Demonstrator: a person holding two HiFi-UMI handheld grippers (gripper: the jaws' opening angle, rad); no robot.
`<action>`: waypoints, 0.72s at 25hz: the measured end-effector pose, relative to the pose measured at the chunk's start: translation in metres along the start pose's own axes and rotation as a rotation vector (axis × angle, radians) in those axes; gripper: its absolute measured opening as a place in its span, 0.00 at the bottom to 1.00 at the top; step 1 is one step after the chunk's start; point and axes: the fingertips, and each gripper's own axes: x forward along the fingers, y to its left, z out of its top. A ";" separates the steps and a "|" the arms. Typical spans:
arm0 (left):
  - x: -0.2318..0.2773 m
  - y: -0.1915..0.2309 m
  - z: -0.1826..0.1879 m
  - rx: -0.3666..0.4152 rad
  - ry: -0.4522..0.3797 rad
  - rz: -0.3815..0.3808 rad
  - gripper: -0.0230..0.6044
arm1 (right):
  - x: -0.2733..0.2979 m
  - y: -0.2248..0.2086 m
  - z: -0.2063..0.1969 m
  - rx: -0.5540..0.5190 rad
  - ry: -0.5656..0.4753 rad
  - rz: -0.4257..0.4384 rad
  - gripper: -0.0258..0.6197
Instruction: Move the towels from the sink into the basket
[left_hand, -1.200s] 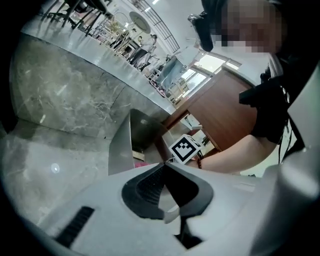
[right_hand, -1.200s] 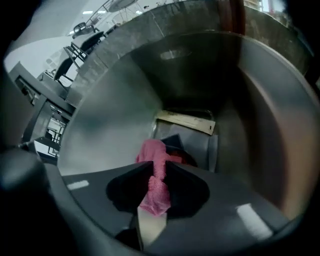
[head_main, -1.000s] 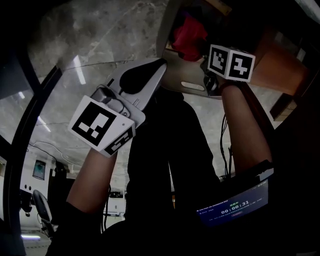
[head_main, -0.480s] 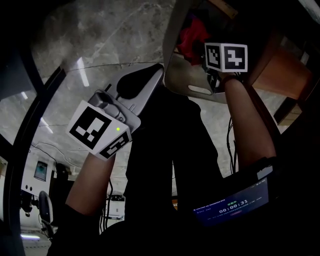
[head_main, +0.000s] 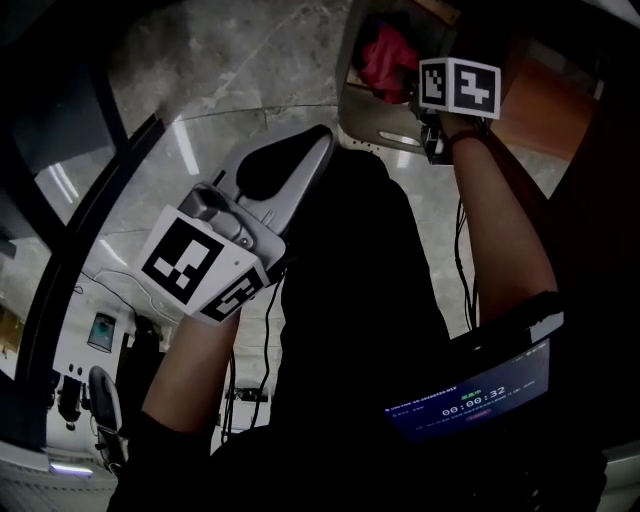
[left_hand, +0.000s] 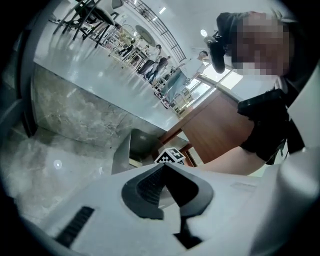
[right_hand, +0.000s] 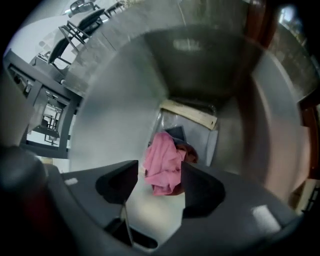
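Note:
A pink-red towel (right_hand: 162, 165) lies crumpled on darker cloths at the bottom of the grey basket (right_hand: 115, 115). My right gripper (right_hand: 159, 169) points steeply down into it. Its jaws have just been opening and now stand wide, with the towel below the gap and clear of both pads. From the head view the towel (head_main: 385, 55) shows inside the basket (head_main: 385, 135), beside the right gripper's marker cube (head_main: 460, 87). My left gripper (head_main: 318, 138) hangs short of the basket with its jaws together and nothing in them. The sink is not in view.
A brown wooden cabinet (head_main: 560, 120) stands right of the basket. Grey marbled floor (head_main: 230, 70) spreads to the left, with a dark curved rail (head_main: 60, 230) beyond. A screen with a timer (head_main: 470, 400) sits at my right hip. People stand far off (left_hand: 157, 55).
The right gripper's cube has shifted a little up the picture above the basket, and the towel now lies free inside. The left gripper has barely shifted in the picture.

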 end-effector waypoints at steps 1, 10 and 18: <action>-0.009 -0.011 0.002 -0.003 0.000 0.003 0.04 | -0.015 0.005 0.003 0.000 -0.018 -0.007 0.47; -0.087 -0.152 0.083 0.099 -0.102 -0.065 0.04 | -0.223 0.057 0.053 0.034 -0.363 -0.088 0.33; -0.173 -0.285 0.178 0.336 -0.144 -0.139 0.04 | -0.552 0.187 0.097 0.037 -0.939 0.091 0.05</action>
